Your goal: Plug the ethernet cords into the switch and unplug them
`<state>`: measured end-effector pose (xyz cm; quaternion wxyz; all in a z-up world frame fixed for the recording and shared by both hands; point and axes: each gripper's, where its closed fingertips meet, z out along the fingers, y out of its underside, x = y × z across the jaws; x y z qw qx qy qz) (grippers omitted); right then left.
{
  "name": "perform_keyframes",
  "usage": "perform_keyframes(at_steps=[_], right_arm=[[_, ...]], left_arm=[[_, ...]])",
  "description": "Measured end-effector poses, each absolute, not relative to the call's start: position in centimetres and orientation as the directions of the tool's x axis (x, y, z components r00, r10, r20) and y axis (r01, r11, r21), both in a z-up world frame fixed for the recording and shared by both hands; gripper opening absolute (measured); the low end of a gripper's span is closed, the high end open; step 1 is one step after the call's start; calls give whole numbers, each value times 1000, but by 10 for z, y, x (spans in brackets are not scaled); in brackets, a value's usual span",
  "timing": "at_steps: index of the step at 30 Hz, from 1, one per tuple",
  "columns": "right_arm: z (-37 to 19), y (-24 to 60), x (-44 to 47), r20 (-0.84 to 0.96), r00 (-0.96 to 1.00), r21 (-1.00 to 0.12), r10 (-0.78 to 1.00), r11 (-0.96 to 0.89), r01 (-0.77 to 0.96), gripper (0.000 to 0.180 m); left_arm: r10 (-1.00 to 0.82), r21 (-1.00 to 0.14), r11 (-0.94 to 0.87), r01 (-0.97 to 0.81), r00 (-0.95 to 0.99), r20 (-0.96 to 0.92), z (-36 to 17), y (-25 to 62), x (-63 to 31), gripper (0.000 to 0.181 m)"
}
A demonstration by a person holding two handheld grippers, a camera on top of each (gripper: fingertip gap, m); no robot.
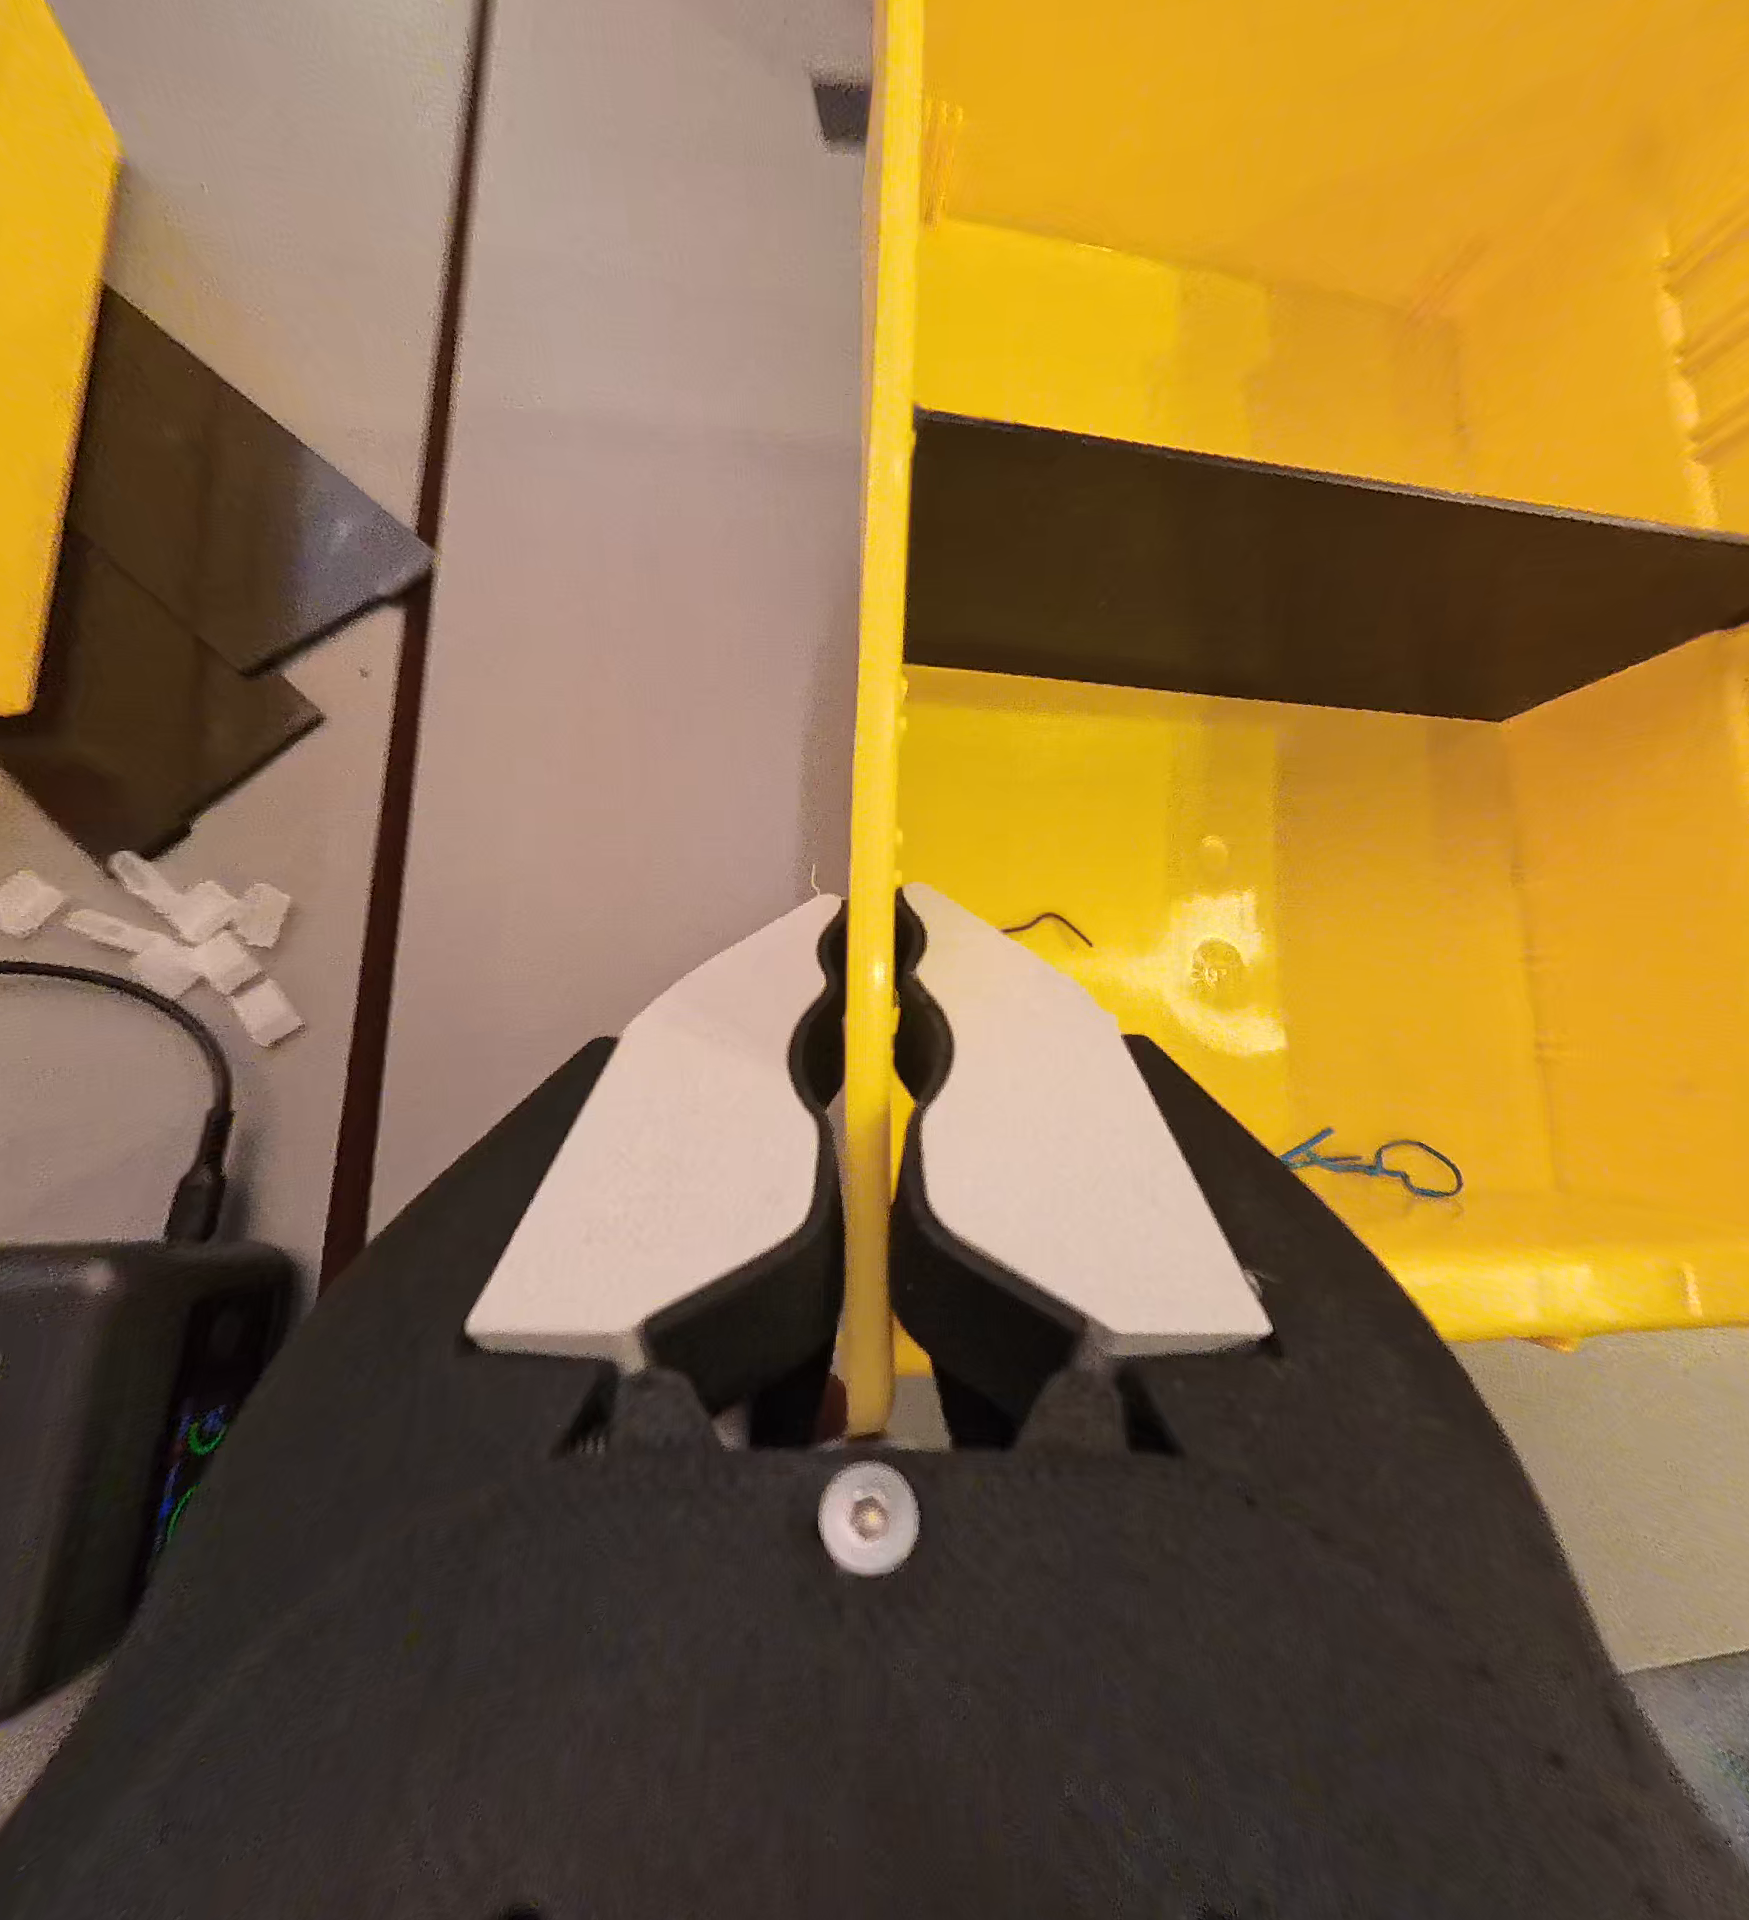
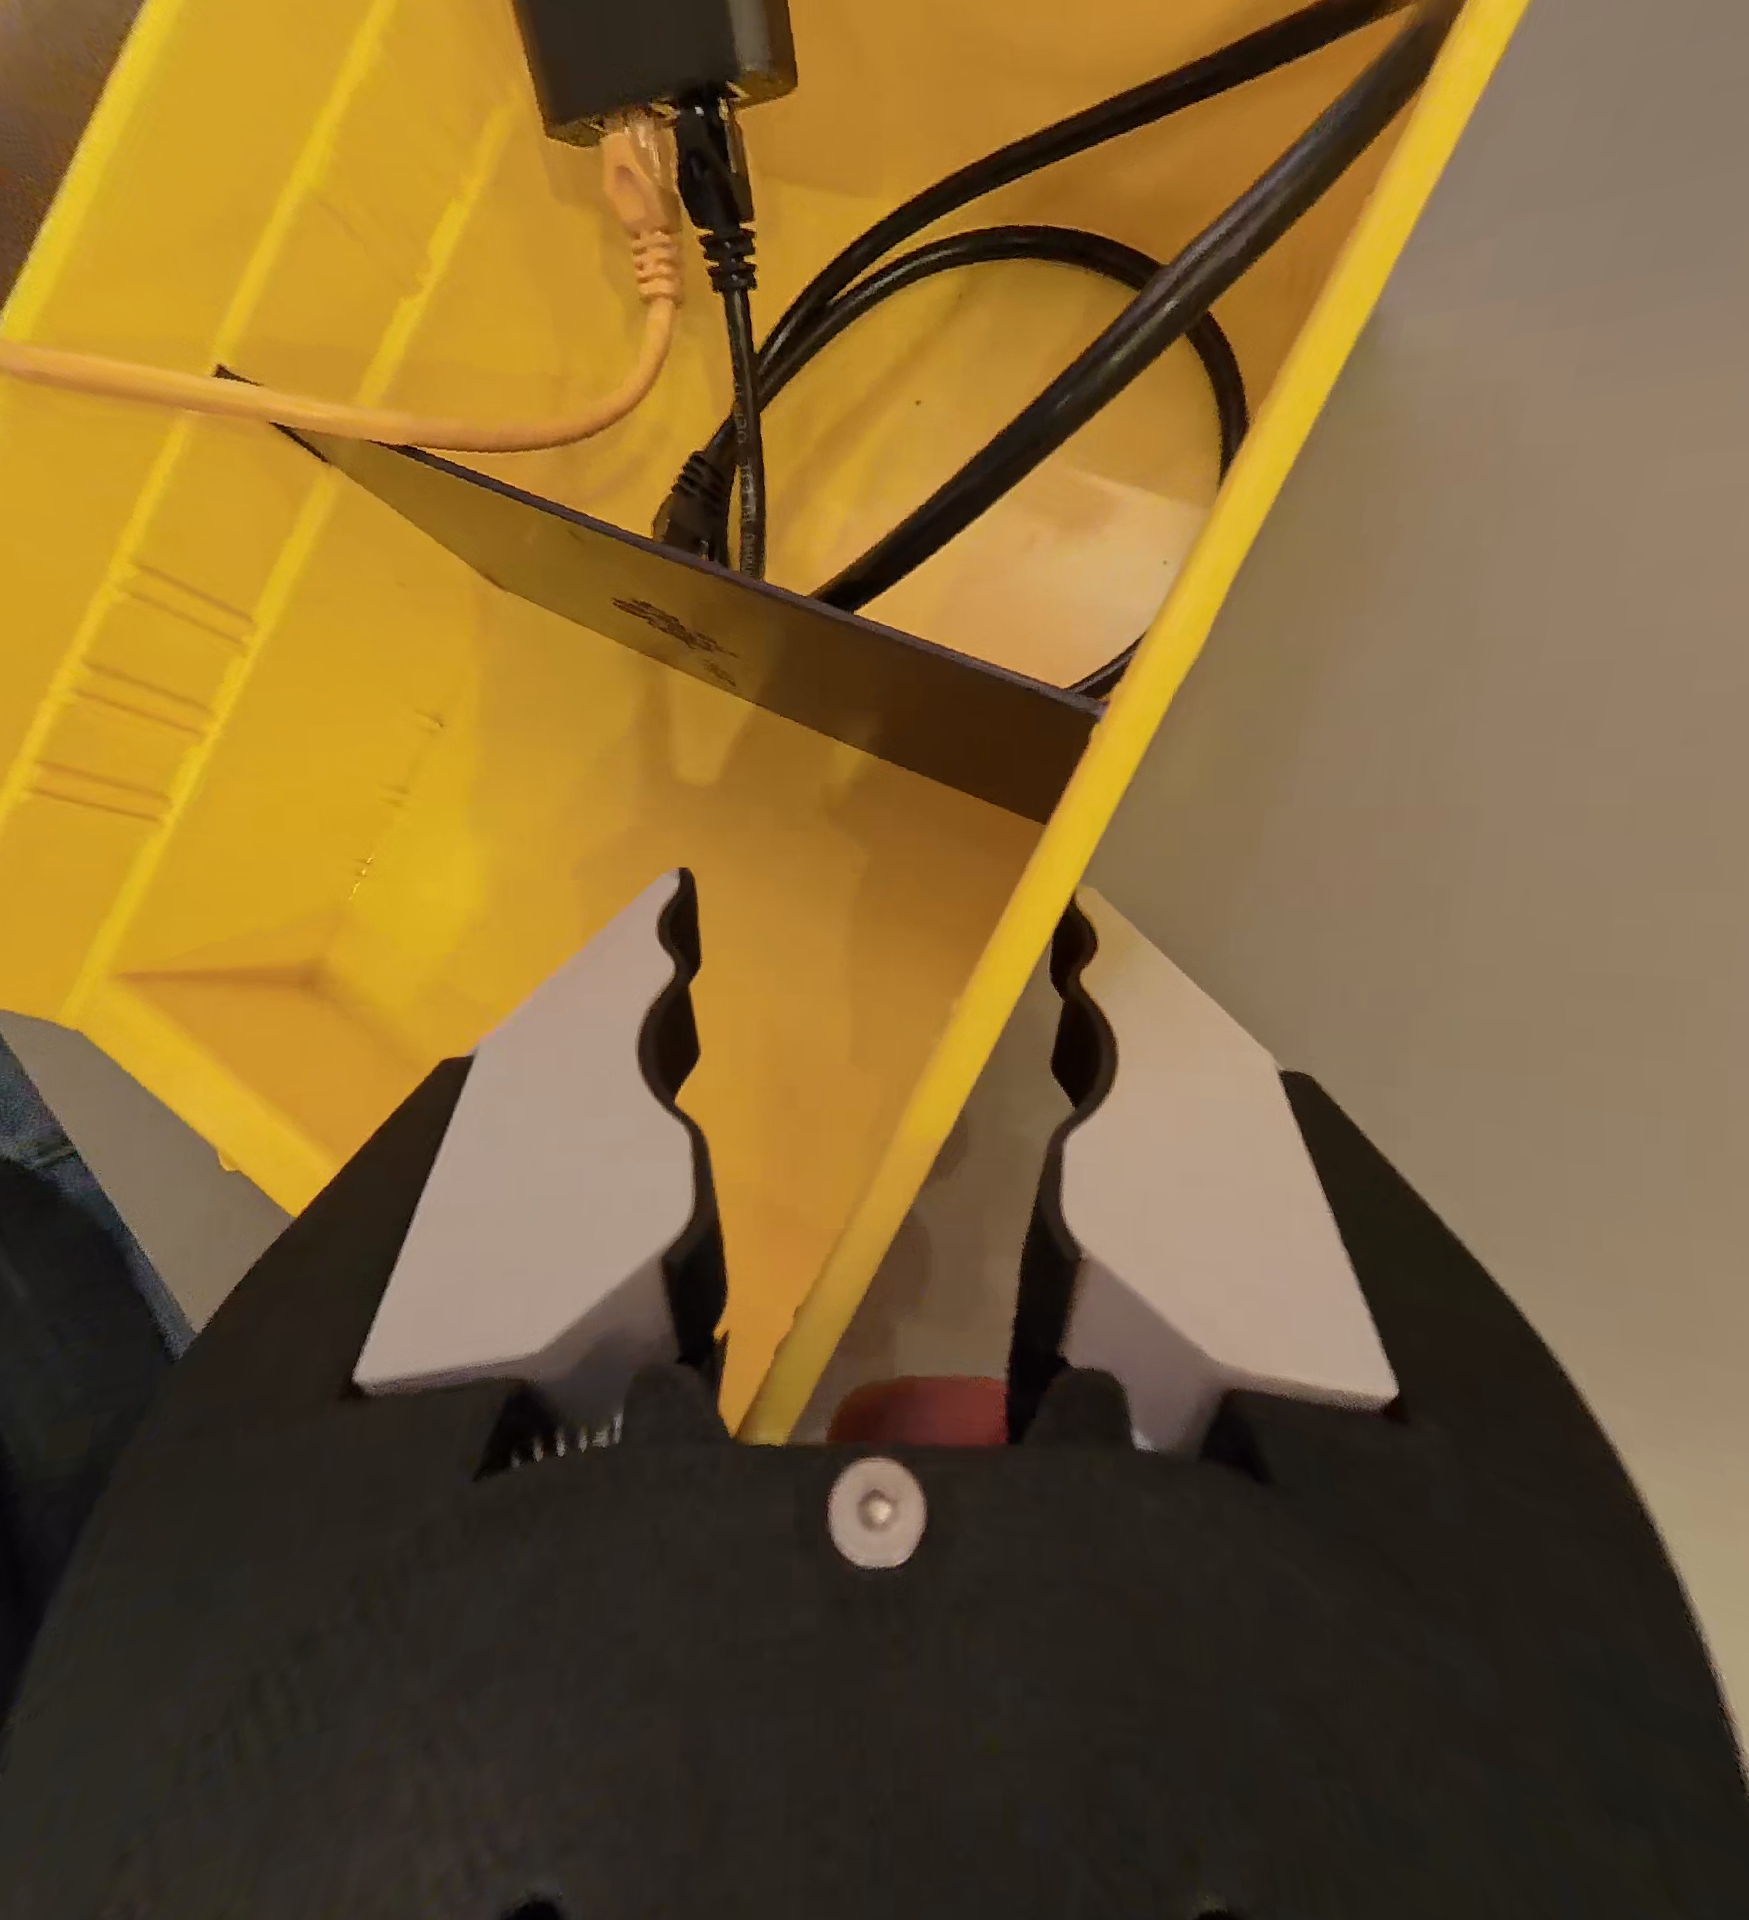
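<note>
Left gripper (image 1: 870,925) pinches yellow bin wall (image 1: 885,520) | your right gripper (image 2: 875,914) spread, straddling the rim | switch (image 2: 657,62) far ahead, orange cord (image 2: 641,208) and black cord (image 2: 719,197) plugged, plugs pointing toward you

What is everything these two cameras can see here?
Bin: one, yellow, on the pale table, split by black dividers.
Switch: one, black, far compartment.
Orange cord: one, plugged into the switch.
Black cord: one, plugged in beside it.
Thick black cable: one, looped in the far compartment.
Blue wire scrap: one, on the bin floor.
White scraps: several, on the table, left of the bin.
Black device: one, left edge.
Left hand-held gripper: shut on the bin wall.
Right hand-held gripper: open, straddling the bin wall.
</note>
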<state>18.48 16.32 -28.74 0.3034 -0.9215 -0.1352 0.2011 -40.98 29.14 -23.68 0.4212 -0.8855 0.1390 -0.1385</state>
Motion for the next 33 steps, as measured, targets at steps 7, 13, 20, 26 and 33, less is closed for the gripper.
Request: perform_keyframes(at_steps=[7, 13, 20, 26, 33], right_arm=[[-281, 196, 75, -355, 817, -642, 454, -754, 140, 104], [-277, 218, -41, -399, 741, -658, 540, -732, 179, 129], [-264, 220, -155, -477, 588, -678, 653, -699, 226, 146], [-224, 216, -130, -440, 608, -763, 661, -632, 136, 149], [-121, 158, -7, -445, 590, -874, 674, -470, -121, 138]], left_arm=[[-268, -890, -449, 84, 937, 224, -163, 266, -453, 4], [-262, -924, -364, 114, 940, 219, -122, 250, -466, 4], [-310, -945, -316, 84, 932, 186, -94, 240, -450, 4], [-413, -957, -288, 38, 897, 160, -78, 230, -385, 4], [-590, -948, -286, -138, 805, 61, -106, 220, -220, 4]])
